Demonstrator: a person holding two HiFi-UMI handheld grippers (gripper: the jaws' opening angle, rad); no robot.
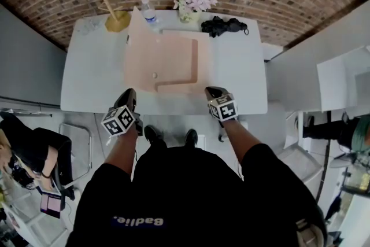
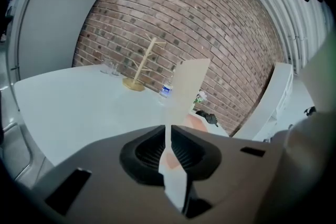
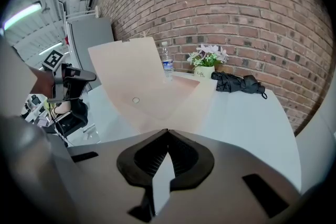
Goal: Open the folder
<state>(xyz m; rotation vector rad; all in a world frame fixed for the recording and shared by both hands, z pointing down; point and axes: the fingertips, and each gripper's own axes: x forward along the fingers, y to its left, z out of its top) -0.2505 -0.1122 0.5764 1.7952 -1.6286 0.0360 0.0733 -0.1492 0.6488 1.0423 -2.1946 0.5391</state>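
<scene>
A pale pink folder lies in the middle of the white table. Its front cover stands lifted and leans to the left, with a small round snap on the sheet below. My left gripper is shut on the cover's near edge. In the left gripper view the cover rises edge-on from between the pads of the left gripper. At the folder's near right corner my right gripper is shut. The lower sheet's edge runs in at the tips of the right gripper.
Along the table's far edge stand a wooden branch stand, a water bottle, a flower pot and a black folded umbrella. Glasses sit at the far left corner. A seated person is at the lower left.
</scene>
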